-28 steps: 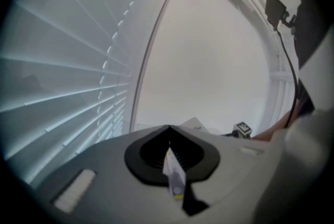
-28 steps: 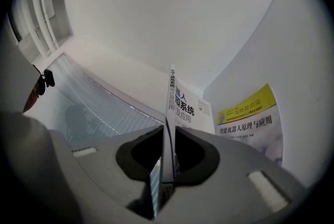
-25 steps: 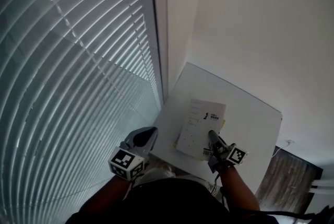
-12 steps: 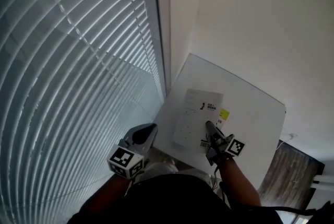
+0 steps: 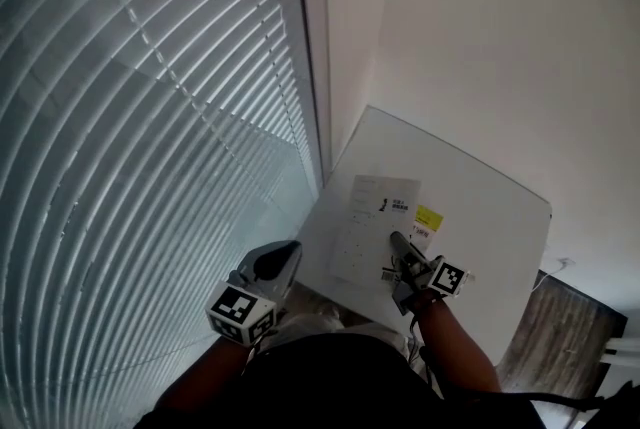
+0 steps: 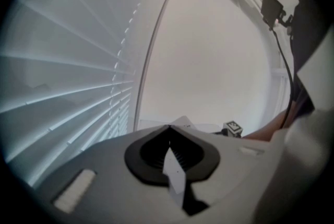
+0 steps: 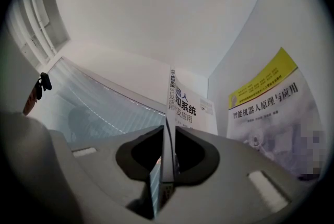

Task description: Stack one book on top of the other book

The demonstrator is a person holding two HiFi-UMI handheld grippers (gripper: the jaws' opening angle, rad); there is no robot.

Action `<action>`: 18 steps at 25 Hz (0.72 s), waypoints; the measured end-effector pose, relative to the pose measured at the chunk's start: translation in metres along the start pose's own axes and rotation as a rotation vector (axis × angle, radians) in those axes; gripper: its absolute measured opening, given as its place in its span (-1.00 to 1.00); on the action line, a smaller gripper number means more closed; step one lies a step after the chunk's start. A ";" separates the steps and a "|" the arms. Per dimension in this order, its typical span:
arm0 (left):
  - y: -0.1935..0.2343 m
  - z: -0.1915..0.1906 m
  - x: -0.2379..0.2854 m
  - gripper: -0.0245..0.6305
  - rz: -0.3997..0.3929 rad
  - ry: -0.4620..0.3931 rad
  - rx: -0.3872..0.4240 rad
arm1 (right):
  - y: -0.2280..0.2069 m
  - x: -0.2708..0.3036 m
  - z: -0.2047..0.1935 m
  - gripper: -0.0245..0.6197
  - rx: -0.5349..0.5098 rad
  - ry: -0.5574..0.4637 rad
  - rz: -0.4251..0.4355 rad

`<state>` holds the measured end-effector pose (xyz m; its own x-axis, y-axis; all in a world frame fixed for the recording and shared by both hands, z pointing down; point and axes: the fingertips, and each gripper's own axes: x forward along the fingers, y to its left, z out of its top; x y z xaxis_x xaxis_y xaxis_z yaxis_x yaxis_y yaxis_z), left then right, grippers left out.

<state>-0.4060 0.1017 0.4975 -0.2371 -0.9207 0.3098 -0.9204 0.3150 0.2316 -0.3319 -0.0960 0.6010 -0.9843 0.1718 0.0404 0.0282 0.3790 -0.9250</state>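
A white book [image 5: 372, 222] hangs over the white table [image 5: 480, 202], and my right gripper [image 5: 395, 245] is shut on its near edge. In the right gripper view the jaws [image 7: 168, 134] clamp that white book [image 7: 182, 105] edge-on. A second book with a yellow band [image 5: 428, 217] lies flat on the table, partly under the white one; its cover [image 7: 271, 108] shows at the right. My left gripper [image 5: 283, 259] hovers off the table's left side near my body, and its jaws [image 6: 169, 152] are shut with nothing between them.
Window blinds [image 5: 150, 167] fill the left side. A white wall [image 5: 480, 37] stands behind the table, which sits in the corner. Wooden floor [image 5: 575, 327] shows beyond the table's right edge.
The right gripper and the white book have shifted a little to the left over the table, so more of the yellow-banded book shows. The left gripper has stayed where it was.
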 end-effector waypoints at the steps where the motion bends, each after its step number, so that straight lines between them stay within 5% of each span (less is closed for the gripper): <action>1: 0.000 0.000 -0.001 -0.92 0.003 0.001 -0.008 | -0.004 -0.003 0.001 -0.76 0.009 -0.007 -0.007; 18: -0.021 -0.007 0.004 -0.92 -0.040 0.013 0.029 | -0.055 -0.055 0.006 -0.76 0.047 -0.082 -0.144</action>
<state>-0.3858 0.0931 0.5003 -0.1956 -0.9293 0.3131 -0.9377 0.2708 0.2178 -0.2802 -0.1319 0.6473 -0.9886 0.0433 0.1442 -0.1201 0.3508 -0.9287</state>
